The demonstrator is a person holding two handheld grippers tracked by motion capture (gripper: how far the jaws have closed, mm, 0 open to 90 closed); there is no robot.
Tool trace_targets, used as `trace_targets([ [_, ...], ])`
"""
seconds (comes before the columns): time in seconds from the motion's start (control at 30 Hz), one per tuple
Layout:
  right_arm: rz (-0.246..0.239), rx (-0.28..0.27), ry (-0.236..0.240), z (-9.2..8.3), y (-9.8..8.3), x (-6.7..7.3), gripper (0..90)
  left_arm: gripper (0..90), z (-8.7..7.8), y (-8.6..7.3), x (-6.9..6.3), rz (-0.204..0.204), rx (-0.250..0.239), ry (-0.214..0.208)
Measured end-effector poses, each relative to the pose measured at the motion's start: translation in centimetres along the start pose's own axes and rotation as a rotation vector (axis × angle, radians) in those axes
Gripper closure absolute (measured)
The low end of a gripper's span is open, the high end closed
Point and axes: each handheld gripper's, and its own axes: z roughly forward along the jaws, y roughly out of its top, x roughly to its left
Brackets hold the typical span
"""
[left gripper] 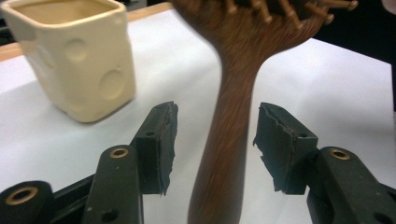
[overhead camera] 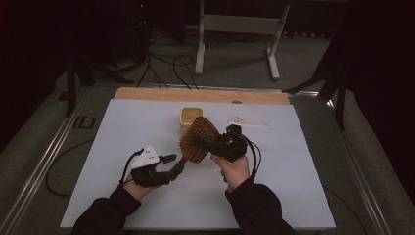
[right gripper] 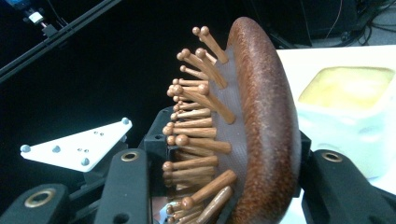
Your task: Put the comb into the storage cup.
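A wooden hairbrush [overhead camera: 198, 139] with peg bristles is held up above the white table, its head near the cream cup [overhead camera: 188, 117]. My right gripper [overhead camera: 210, 142] is shut on the brush head [right gripper: 266, 116], one jaw on the bristle side and one on the smooth back. My left gripper [overhead camera: 173, 164] is open around the brush handle [left gripper: 229, 116]. Both pads [left gripper: 161, 144] stand clear of the handle, with a gap on each side. The cup [left gripper: 79, 60] stands upright on the table just beyond the brush and looks empty.
A white three-cornered plate [overhead camera: 247, 122] lies flat on the table to the right of the cup. The white sheet [overhead camera: 293, 186] covers the table, with a wooden strip [overhead camera: 195, 94] along its far edge. Cables and a metal frame lie on the floor beyond.
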Motion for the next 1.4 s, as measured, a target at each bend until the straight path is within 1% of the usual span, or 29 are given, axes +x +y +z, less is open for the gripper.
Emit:
trace_targets([
  [0.03, -0.005, -0.002, 0.001, -0.1, 0.1, 0.0, 51.8, 48.1, -0.1, 0.0, 0.1, -0.006, 0.002, -0.006],
  [0.07, -0.010, -0.005, 0.001, -0.2, 0.3, 0.0, 51.8, 46.2, -0.2, 0.1, 0.1, -0.004, 0.005, -0.006],
  [0.13, -0.013, -0.006, 0.002, -0.4, 0.4, 0.1, 51.8, 45.8, -0.2, 0.1, 0.1, 0.001, 0.012, -0.011],
  [0.17, -0.020, -0.010, 0.003, -0.6, 0.6, 0.1, 51.7, 42.2, -0.2, 0.2, 0.1, 0.004, 0.020, -0.011],
  [0.23, -0.028, -0.016, 0.000, -0.8, 0.8, 0.2, 51.7, 37.8, -0.1, 0.1, 0.1, 0.001, 0.041, -0.020],
  [0.27, -0.033, -0.017, -0.002, -0.9, 0.9, 0.2, 51.7, 35.7, -0.1, 0.1, 0.1, 0.001, 0.046, -0.013],
  [0.3, -0.038, -0.019, -0.002, -1.1, 1.1, 0.2, 51.7, 34.9, 0.0, 0.1, 0.1, -0.004, 0.055, -0.023],
  [0.37, -0.042, -0.022, -0.004, -1.3, 1.3, 0.2, 51.7, 31.1, 0.0, 0.0, 0.1, -0.002, 0.071, -0.025],
  [0.4, -0.046, -0.024, -0.003, -1.4, 1.4, 0.2, 51.7, 30.3, 0.0, 0.0, 0.1, -0.002, 0.079, -0.035],
  [0.43, -0.051, -0.028, -0.004, -1.5, 1.5, 0.2, 51.7, 28.3, 0.0, 0.0, 0.0, 0.002, 0.081, -0.027],
  [0.5, -0.057, -0.034, -0.004, -1.7, 1.8, 0.3, 51.7, 25.2, -0.1, 0.0, 0.1, -0.005, 0.085, -0.030],
  [0.53, -0.059, -0.035, -0.005, -1.8, 1.9, 0.4, 51.7, 23.9, -0.3, 0.0, 0.1, -0.003, 0.085, -0.023],
  [0.57, -0.064, -0.037, -0.005, -1.9, 2.1, 0.4, 51.7, 22.1, -0.4, 0.0, 0.2, -0.002, 0.089, -0.043],
  [0.6, -0.070, -0.039, -0.006, -2.0, 2.2, 0.5, 51.7, 17.6, -0.6, 0.1, 0.3, 0.001, 0.096, -0.058],
  [0.63, -0.073, -0.039, -0.007, -2.1, 2.3, 0.5, 51.7, 14.6, -0.8, 0.1, 0.4, 0.006, 0.099, -0.053],
  [0.67, -0.077, -0.041, -0.007, -2.1, 2.5, 0.6, 51.7, 14.2, -1.1, 0.1, 0.5, 0.007, 0.100, -0.068],
  [0.73, -0.086, -0.046, -0.007, -2.3, 2.8, 0.6, 51.7, 8.6, -1.6, 0.1, 0.7, 0.011, 0.103, -0.075],
  [0.77, -0.088, -0.047, -0.007, -2.4, 3.0, 0.7, 51.7, 8.2, -1.9, 0.1, 0.8, 0.011, 0.104, -0.085],
  [0.8, -0.093, -0.051, -0.008, -2.5, 3.2, 0.8, 51.7, 4.0, -2.1, 0.1, 0.9, 0.014, 0.105, -0.084],
  [0.83, -0.096, -0.056, -0.008, -2.6, 3.4, 0.9, 51.7, 0.8, -2.4, 0.0, 1.0, 0.015, 0.106, -0.093],
  [0.87, -0.102, -0.057, -0.009, -2.7, 3.6, 0.9, 51.7, 0.2, -2.6, -0.1, 1.1, 0.018, 0.105, -0.094],
  [0.9, -0.106, -0.062, -0.009, -2.8, 3.8, 1.0, 51.7, 0.0, -2.8, -0.2, 1.0, 0.024, 0.099, -0.074],
  [0.97, -0.115, -0.068, -0.011, -3.0, 4.2, 1.2, 51.7, 0.0, -3.2, -0.5, 1.1, 0.028, 0.089, -0.058],
  [1.0, -0.121, -0.070, -0.010, -3.1, 4.5, 1.2, 51.7, 0.0, -3.4, -0.7, 1.2, 0.032, 0.085, -0.039],
  [1.1, -0.127, -0.084, -0.012, -3.5, 5.2, 1.4, 51.7, 0.0, -3.8, -1.2, 1.3, 0.029, 0.071, -0.016],
  [1.13, -0.132, -0.090, -0.013, -3.6, 5.4, 1.5, 51.7, 0.0, -4.0, -1.3, 1.4, 0.031, 0.073, -0.015],
  [1.2, -0.141, -0.095, -0.018, -3.8, 5.9, 1.6, 51.7, 0.0, -4.1, -1.6, 1.4, 0.035, 0.062, 0.002],
  [1.33, -0.149, -0.112, -0.030, -4.0, 6.9, 1.6, 51.7, 0.0, -4.5, -2.3, 1.5, 0.057, 0.052, 0.002],
  [1.4, -0.149, -0.115, -0.034, -4.0, 7.3, 1.5, 51.7, 0.0, -4.5, -2.7, 1.5, 0.055, 0.048, 0.008],
])
